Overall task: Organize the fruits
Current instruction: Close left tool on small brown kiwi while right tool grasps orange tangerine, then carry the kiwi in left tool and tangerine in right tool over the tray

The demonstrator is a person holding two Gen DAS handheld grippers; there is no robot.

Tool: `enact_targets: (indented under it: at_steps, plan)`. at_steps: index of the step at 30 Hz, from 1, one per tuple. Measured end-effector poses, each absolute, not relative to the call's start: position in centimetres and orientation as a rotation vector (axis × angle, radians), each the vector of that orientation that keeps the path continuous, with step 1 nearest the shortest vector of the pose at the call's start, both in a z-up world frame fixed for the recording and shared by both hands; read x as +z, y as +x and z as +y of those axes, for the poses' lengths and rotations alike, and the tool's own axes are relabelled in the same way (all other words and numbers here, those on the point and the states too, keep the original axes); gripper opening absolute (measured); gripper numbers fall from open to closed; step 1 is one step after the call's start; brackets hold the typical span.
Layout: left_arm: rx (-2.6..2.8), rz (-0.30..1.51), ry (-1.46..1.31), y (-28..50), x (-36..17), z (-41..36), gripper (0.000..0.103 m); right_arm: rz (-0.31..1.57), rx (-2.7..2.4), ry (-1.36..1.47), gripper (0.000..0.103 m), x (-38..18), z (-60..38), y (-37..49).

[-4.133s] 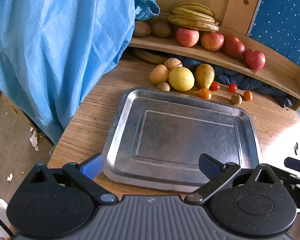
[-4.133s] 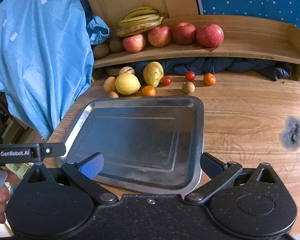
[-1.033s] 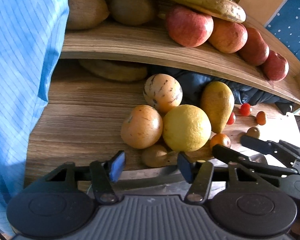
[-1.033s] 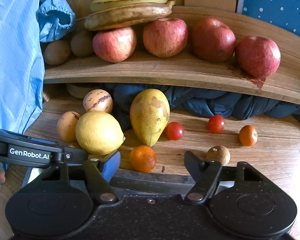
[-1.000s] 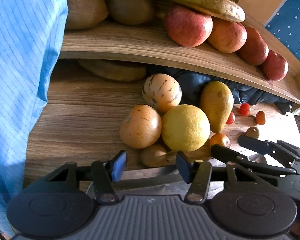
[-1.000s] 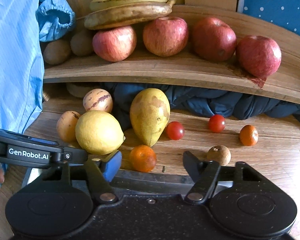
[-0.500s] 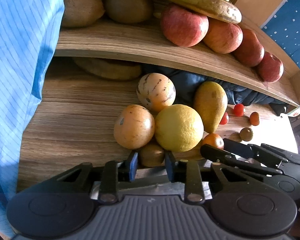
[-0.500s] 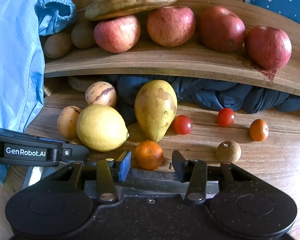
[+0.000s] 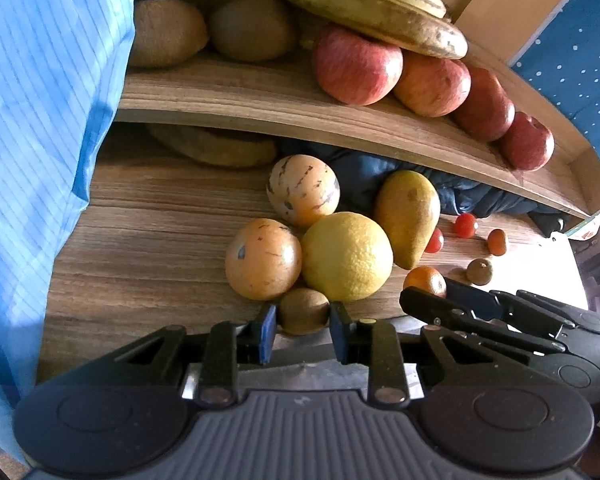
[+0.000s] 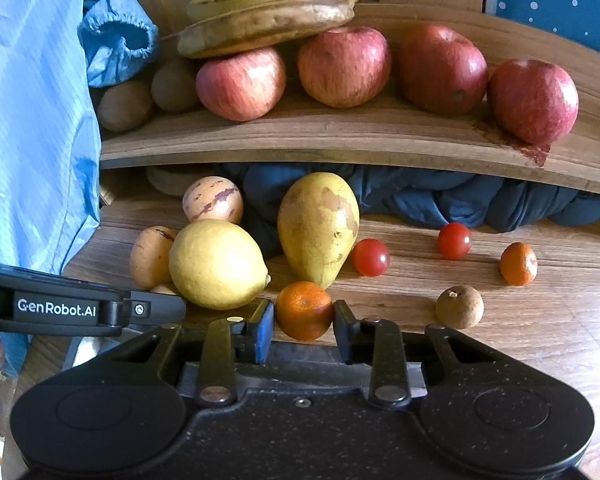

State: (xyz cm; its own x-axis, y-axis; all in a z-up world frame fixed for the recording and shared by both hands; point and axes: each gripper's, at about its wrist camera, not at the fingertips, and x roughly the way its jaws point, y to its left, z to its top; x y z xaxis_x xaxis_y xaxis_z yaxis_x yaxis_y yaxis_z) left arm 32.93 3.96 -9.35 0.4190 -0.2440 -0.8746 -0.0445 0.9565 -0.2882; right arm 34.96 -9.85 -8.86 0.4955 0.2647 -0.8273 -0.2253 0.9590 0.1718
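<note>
Loose fruit lies on the wooden table in front of a shelf. My left gripper (image 9: 302, 320) is shut on a small brown fruit (image 9: 303, 309), its blue pads against both sides, just in front of a yellow lemon (image 9: 346, 256) and a tan round fruit (image 9: 263, 258). My right gripper (image 10: 303, 316) has its jaws closing on a small orange (image 10: 304, 306), and the pads touch its sides. That orange sits below the pear (image 10: 318, 228). A sliver of the metal tray (image 9: 308, 376) shows under the left gripper's fingers.
A striped round fruit (image 10: 213, 199), two cherry tomatoes (image 10: 371, 257), another small orange (image 10: 518, 263) and a brown fruit (image 10: 459, 306) lie on the table. The curved shelf (image 10: 360, 136) carries apples, bananas and kiwis. Blue cloth (image 9: 40, 120) hangs at the left.
Both grippers have closed from wide open: the left onto the small brown fruit, the right onto the small orange. Both views have edged slightly closer to the fruit.
</note>
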Motion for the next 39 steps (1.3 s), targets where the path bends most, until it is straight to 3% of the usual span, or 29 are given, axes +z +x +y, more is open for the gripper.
enact_targets:
  at_steps: [39]
  plan:
    - [0.093,1.099,-0.377,21.5,-8.1,2.5,0.031,1.024,0.638,-0.028,0.033,-6.3,-9.6,25.7]
